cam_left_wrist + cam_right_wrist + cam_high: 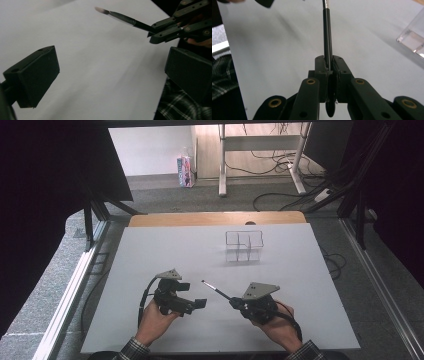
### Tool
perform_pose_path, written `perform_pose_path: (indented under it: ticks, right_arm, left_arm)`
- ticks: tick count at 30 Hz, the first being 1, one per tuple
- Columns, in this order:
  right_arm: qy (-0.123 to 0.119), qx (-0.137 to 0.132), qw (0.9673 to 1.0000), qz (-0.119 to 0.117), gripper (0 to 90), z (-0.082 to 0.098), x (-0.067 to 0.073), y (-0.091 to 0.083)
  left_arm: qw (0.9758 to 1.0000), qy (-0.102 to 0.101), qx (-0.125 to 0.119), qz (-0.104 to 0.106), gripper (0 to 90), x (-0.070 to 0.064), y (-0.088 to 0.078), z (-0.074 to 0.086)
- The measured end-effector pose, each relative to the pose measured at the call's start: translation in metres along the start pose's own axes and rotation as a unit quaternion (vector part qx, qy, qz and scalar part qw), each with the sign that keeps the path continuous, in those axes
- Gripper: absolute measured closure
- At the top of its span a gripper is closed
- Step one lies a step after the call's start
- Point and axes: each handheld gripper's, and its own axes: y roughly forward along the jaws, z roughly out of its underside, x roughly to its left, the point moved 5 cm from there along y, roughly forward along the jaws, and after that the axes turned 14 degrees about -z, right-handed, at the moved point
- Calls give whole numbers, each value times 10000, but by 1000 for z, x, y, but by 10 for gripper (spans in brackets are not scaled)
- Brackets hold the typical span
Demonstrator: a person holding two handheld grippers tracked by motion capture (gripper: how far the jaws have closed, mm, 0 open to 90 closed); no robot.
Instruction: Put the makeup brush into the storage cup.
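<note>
On the left of the white table top [165,245], the left gripper [192,303] lies almost level in the person's left hand [156,322], and its jaws stand released, wide apart, with nothing between them. In the left gripper view the two black pads [35,77] are cut off by the frame edges, and the right one covers part of a checked sleeve [180,107] at the bottom right. The sleeve cuffs in the high view are cut by the bottom edge.

Just right of centre, near the front of the table, the thin black brush with a silver ferrule and a pale tip [216,290] is held above the surface, slanting up and to the far left. Its rear end is hidden inside the right gripper [235,302], which is clenched on the handle; in the right gripper view the handle [327,37] runs straight up from the closed jaws and its tip is cut off by the top edge. In the left gripper view the bristles [101,10] look blurred and whitish, the ferrule glossy.

Farther right and far back stands a clear acrylic organiser with compartments [243,245], hard to read because its walls are see-through; its corner is cut off at the right of the right gripper view.
</note>
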Motion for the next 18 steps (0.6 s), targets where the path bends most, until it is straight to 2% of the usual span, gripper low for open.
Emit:
perform_pose_path:
  ticks: [3, 6, 9, 11, 18]
  right_arm:
    - [-28, -147, 9999, -35, 830, -3, 3, 3]
    - [-57, -170, 9998, 14, 828, -4, 5, 6]
    - [-139, -278, 9995, 14, 828, -6, 9, 9]
    - [-167, -307, 9994, 6, 828, -7, 10, 9]
    - [-305, -465, 9984, -91, 827, -10, 15, 12]
  left_arm:
    - [9999, 32, -23, 127, 18, -4, 0, -3]
    - [9997, 124, -43, 188, 70, -9, 2, -5]
    - [9994, 132, 30, 303, 207, -11, 4, -6]
    - [9992, 70, 37, 397, 232, -11, 6, -6]
    - [9970, -103, -141, 752, 402, -10, 3, -9]
